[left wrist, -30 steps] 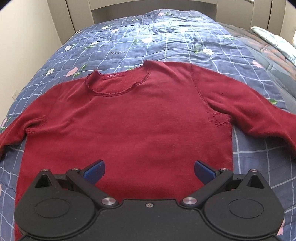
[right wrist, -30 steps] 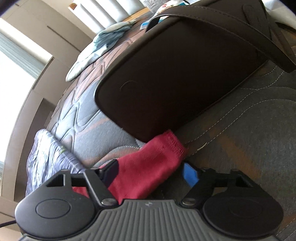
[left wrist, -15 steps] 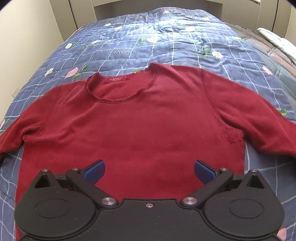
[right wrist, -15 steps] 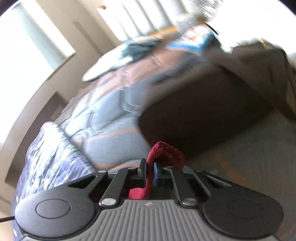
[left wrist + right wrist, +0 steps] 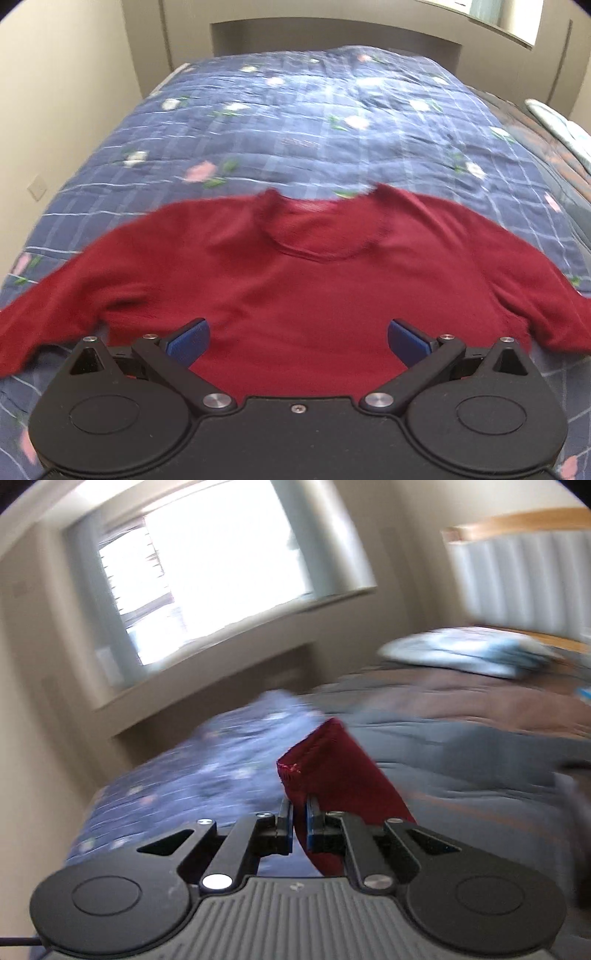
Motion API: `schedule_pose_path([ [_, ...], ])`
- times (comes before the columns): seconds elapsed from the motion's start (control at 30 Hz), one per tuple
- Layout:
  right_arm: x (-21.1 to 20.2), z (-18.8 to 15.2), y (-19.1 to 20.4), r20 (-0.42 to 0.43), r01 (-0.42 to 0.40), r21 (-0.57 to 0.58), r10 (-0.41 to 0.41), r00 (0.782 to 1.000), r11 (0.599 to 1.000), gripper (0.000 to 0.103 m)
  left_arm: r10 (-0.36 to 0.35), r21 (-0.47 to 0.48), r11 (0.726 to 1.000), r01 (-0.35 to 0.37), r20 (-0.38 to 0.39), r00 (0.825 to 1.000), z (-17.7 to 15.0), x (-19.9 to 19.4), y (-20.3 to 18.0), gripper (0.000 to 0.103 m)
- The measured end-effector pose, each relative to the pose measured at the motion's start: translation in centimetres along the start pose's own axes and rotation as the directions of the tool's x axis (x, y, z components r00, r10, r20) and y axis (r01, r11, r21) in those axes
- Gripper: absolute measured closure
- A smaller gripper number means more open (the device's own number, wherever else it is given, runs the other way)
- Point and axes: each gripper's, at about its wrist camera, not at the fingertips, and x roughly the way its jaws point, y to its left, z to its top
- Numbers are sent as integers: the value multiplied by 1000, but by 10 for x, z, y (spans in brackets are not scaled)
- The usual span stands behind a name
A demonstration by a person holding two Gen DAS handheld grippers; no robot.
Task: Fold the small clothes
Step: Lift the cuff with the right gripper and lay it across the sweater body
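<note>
The right tool (image 5: 299,821) is clamped on the cuff end of the sleeve (image 5: 332,771) of a dark red sweater (image 5: 314,295), the cloth pinched between its closed pads and standing up ahead of them in a soft, open-mouthed tube with a frayed thread at the hem. The left tool (image 5: 297,341) has its blue pads wide apart with nothing between them, hanging above the lower body of the sweater, which lies face up on the bed ahead of it, neckline farthest from the tool and the other sleeve trailing off to its left. The step in hand looks like bringing the gripped sleeve across the chest for the first fold. To do it well, the right tool should carry the cuff in a low arc over the body so the sleeve lays flat rather than twisting, and stop once the sleeve creases at the shoulder seam; the left tool could press down near that shoulder to keep the body from sliding. The knit is thin, limp and slightly fuzzy, with a ribbed round collar, so it will drape and wrinkle easily and needs gentle tension. It rests on a blue quilt (image 5: 332,122), stitched in a pale grid with small pink and white flowers, whose padded surface may grab the knit. Beyond the right tool lie a grey-brown quilted cover (image 5: 461,738) and a pale blue pillow (image 5: 465,650).
</note>
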Motion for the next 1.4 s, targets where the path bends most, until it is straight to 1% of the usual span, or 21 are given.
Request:
schedule_pose_path([
  [0.1, 24, -5, 68, -52, -126, -99, 121, 991, 987, 95, 32, -39, 999, -32, 7, 999, 9, -4, 38, 1],
  [0.2, 44, -25, 125, -132, -232, -166, 212, 968, 958, 95, 68, -90, 994, -67, 12, 998, 15, -7, 77, 1],
  [0.27, 53, -46, 154, -198, -297, -195, 259, 945, 935, 95, 94, -122, 988, -92, 13, 996, 17, -8, 99, 1],
  [0.47, 61, -134, 213, -358, -374, -264, 270, 894, 889, 95, 154, -218, 964, -154, -18, 988, 12, 0, 157, 1],
  [0.57, 54, -178, 227, -427, -392, -286, 250, 869, 874, 95, 172, -234, 956, -175, -35, 984, 6, 8, 175, 1],
  [0.7, 51, -215, 234, -484, -390, -294, 216, 848, 872, 95, 178, -237, 954, -185, -52, 983, -3, 15, 188, 1],
  [0.77, 46, -221, 232, -503, -390, -297, 205, 840, 871, 86, 175, -239, 953, -184, -59, 983, -6, 19, 190, 1],
  [0.8, 44, -224, 231, -511, -392, -298, 201, 836, 870, 84, 174, -241, 953, -183, -61, 983, -7, 20, 190, 1],
  [0.83, 43, -225, 230, -518, -394, -294, 201, 832, 871, 77, 171, -242, 953, -181, -62, 983, -8, 22, 190, 1],
  [0.87, 42, -226, 227, -523, -398, -288, 205, 827, 871, 62, 165, -245, 953, -176, -64, 984, -8, 23, 189, 1],
  [0.9, 40, -225, 224, -526, -400, -285, 206, 825, 871, 54, 160, -248, 954, -171, -64, 985, -8, 24, 188, 1],
  [0.93, 37, -225, 220, -527, -399, -285, 205, 825, 872, 42, 155, -250, 954, -166, -63, 986, -8, 25, 186, 1],
  [0.97, 32, -224, 215, -526, -396, -286, 202, 826, 873, 36, 147, -252, 955, -158, -60, 987, -8, 26, 184, 1],
  [1.03, 19, -219, 200, -524, -378, -292, 184, 832, 879, 27, 129, -256, 957, -138, -53, 990, -6, 28, 178, 1],
  [1.07, 11, -218, 192, -516, -357, -303, 163, 841, 883, 21, 115, -258, 958, -124, -49, 992, -6, 29, 175, 1],
  [1.13, -3, -213, 173, -488, -305, -336, 112, 866, 891, 13, 88, -261, 961, -95, -38, 995, -5, 32, 168, 1],
  [1.2, -16, -208, 150, -445, -219, -376, 31, 895, 900, 7, 56, -257, 964, -63, -34, 998, -4, 37, 158, 1],
  [1.23, -23, -205, 136, -417, -156, -397, -26, 909, 905, 4, 46, -252, 966, -53, -34, 998, -4, 40, 154, 1],
  [1.3, -33, -199, 109, -351, -23, -427, -142, 925, 904, 1, 27, -229, 973, -34, -32, 999, -3, 47, 141, 1],
  [1.33, -36, -197, 99, -326, 27, -436, -186, 927, 900, 0, 22, -213, 977, -29, -33, 999, -2, 51, 134, 1],
  [1.4, -36, -193, 76, -275, 140, -456, -289, 917, 879, 0, 22, -175, 984, -28, -37, 999, -2, 60, 119, 1],
])
